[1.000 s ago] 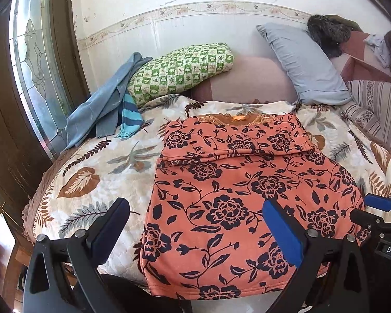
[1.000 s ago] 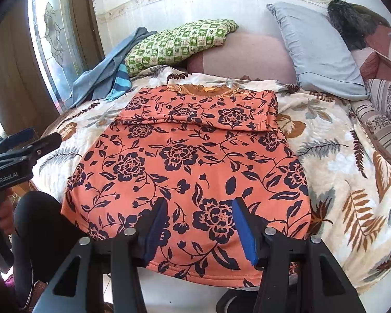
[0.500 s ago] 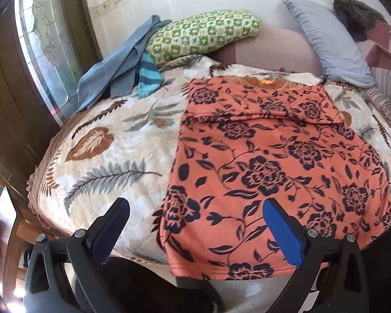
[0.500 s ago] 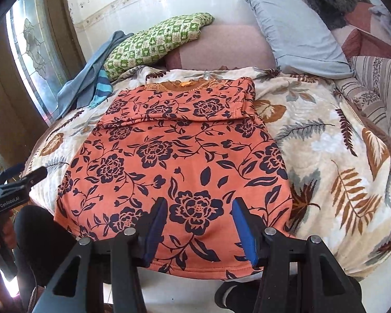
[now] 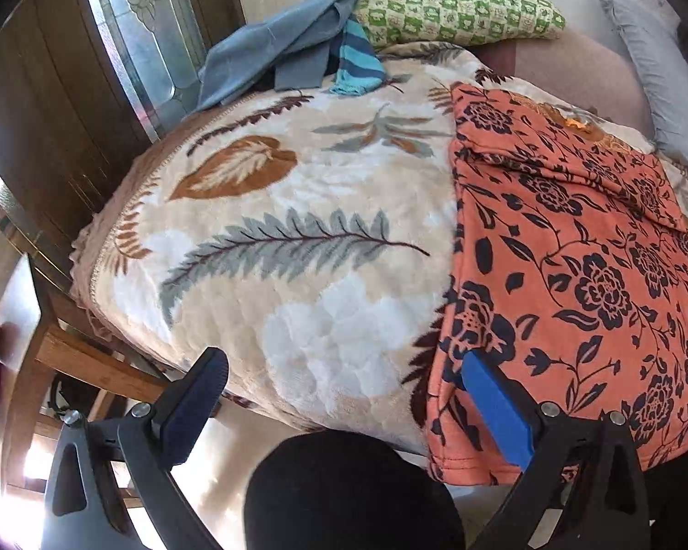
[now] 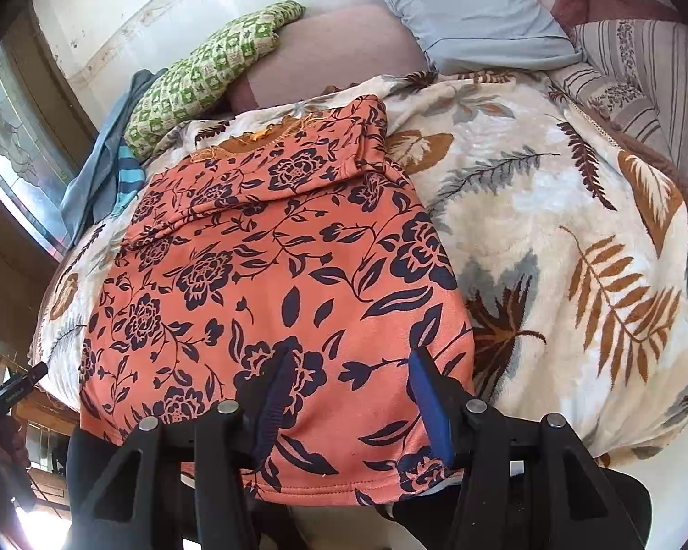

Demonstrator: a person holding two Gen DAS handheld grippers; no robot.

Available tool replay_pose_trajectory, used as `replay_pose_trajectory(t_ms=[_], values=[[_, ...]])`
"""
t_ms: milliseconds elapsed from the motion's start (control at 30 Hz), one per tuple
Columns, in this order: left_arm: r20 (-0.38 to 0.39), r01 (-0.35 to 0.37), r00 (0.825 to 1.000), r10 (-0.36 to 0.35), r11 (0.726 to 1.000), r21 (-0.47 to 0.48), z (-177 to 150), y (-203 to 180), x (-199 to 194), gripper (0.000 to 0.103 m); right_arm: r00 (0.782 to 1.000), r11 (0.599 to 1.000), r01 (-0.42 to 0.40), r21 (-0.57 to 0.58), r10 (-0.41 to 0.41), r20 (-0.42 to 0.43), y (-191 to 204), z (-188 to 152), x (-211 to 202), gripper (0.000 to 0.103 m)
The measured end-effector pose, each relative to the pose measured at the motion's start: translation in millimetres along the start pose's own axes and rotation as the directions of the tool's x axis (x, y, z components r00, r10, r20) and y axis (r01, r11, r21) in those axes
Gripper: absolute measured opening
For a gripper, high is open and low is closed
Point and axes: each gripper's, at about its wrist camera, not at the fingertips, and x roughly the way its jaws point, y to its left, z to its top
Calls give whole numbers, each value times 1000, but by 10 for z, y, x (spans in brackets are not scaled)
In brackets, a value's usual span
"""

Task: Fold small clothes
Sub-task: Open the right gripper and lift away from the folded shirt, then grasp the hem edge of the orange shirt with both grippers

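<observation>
The left gripper point(image 5: 339, 385) has black skeletal arms with triangular cut-outs and silver screw heads at the pivots. Its fingers point(image 5: 495, 408) are flat slabs: the one on the right shows a bright blue pad, the other looks dark navy. The right gripper point(image 6: 348, 389) is of the same build, black with round silver screws, a blue pad on one finger and a ribbed dark one opposite. In the right wrist view the left gripper's black body bears small white lettering, too small to read. The person wears black trousers point(image 5: 353, 490).
</observation>
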Motion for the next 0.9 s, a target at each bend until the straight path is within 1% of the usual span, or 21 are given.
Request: replay_pose_trajectory(t_ms=[133,200,233,267,300,367,433,533,633,700,733,767,833,900], values=[[-76,44,996,-42,999,26,-134,-134,191,102,1000,1000,9,6,-9,-29,-26,-4,112,56],[-102,88,991,-85,996,23,-194,-180,267,101,999,1000,17,4,-17,-42,-29,2,161,56],[-116,107,988,-103,994,27,-218,-209,306,99,999,1000,17,9,-17,-47,-40,7,180,56],[-127,123,985,-118,992,33,-235,-239,342,91,998,1000,16,18,-15,-53,-59,16,193,56],[-136,144,981,-137,989,38,-247,-268,372,87,998,1000,11,29,-10,-60,-89,24,204,56],[-153,193,971,-184,980,46,-257,-325,423,69,997,998,5,58,0,-78,-178,33,222,56],[-163,228,962,-218,973,46,-257,-359,463,60,996,995,9,99,0,-95,-311,28,228,56],[-149,250,959,-240,967,48,-263,-360,474,59,992,981,-17,194,41,-116,-580,7,226,56],[-155,277,951,-267,960,41,-258,-327,476,59,988,949,-57,310,99,-121,-853,-50,236,57],[-165,300,943,-290,953,40,-248,-318,483,64,985,929,-78,361,128,-117,-979,-84,253,57],[-170,316,937,-306,948,38,-249,-324,479,71,983,922,-87,378,141,-116,-1019,-101,265,57],[-172,327,933,-316,944,37,-231,-313,490,74,981,915,-99,390,156,-117,-1039,-112,282,57],[-178,331,931,-318,942,53,-230,-343,495,74,973,909,-124,398,190,-131,-1044,-129,348,57],[-181,324,935,-304,942,90,-269,-432,476,74,965,907,-131,400,209,-157,-1007,-168,436,57]])
